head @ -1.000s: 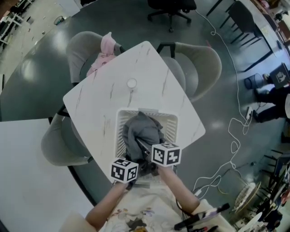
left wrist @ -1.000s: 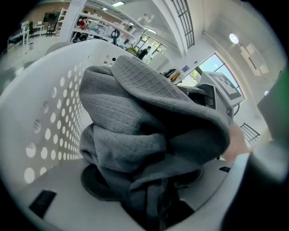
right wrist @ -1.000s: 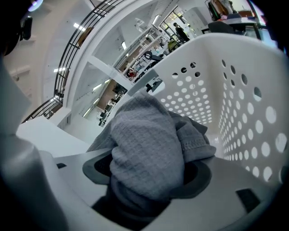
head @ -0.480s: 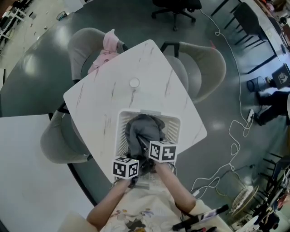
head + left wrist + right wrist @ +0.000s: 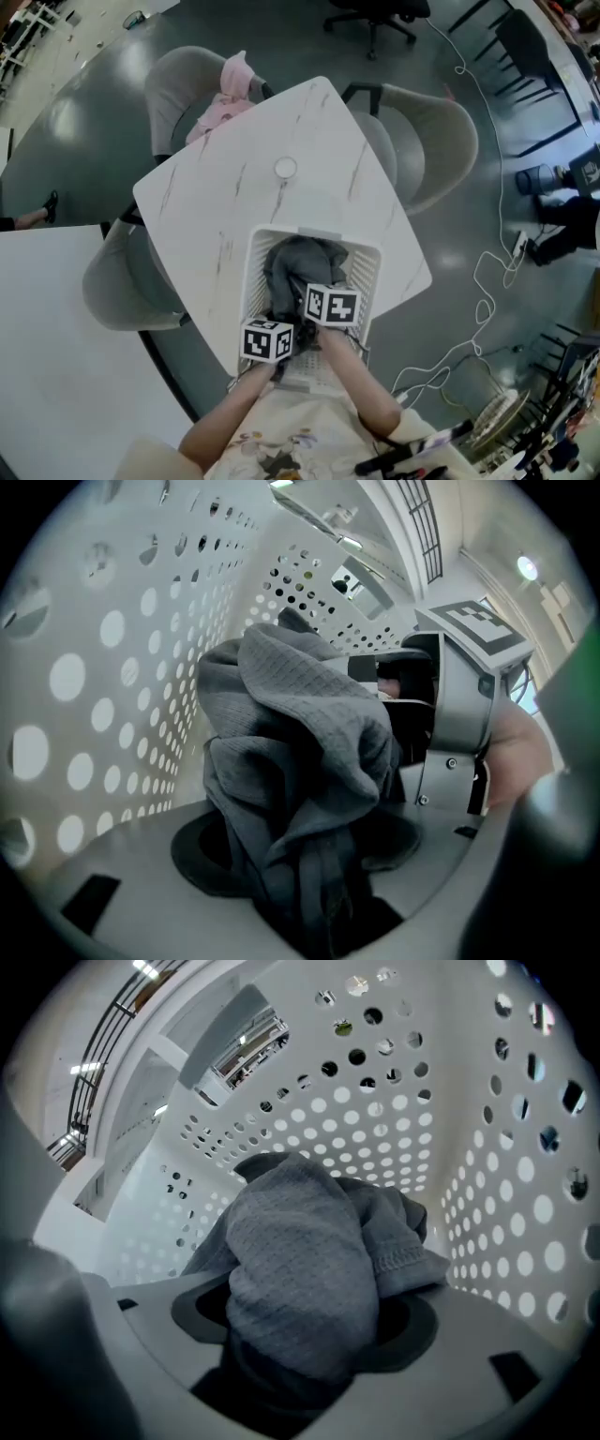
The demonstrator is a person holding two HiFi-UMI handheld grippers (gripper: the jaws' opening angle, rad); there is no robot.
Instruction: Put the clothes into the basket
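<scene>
A white perforated basket (image 5: pixel 367 266) stands on the marble-look table (image 5: pixel 234 187), at its near edge. A grey garment (image 5: pixel 302 264) lies bunched inside it. Both grippers are down in the basket. My left gripper (image 5: pixel 309 892) is shut on a fold of the grey garment (image 5: pixel 291 761), with the basket wall (image 5: pixel 84 686) close at its left. My right gripper (image 5: pixel 295 1354) is also shut on the grey cloth (image 5: pixel 300 1260), which bulges out over its jaws. In the head view only the marker cubes of the left gripper (image 5: pixel 268 340) and the right gripper (image 5: pixel 330 307) show; the jaws are hidden.
A pink garment (image 5: pixel 225 98) lies on a grey chair (image 5: pixel 178 84) at the table's far left. A small round white object (image 5: pixel 285 169) sits mid-table. More grey chairs (image 5: pixel 436 141) ring the table. A second white table (image 5: pixel 56 366) is at the left, a cable (image 5: pixel 483 281) on the floor at the right.
Both grippers have moved forward and deeper into the basket with the grey garment. The head view has shifted slightly.
</scene>
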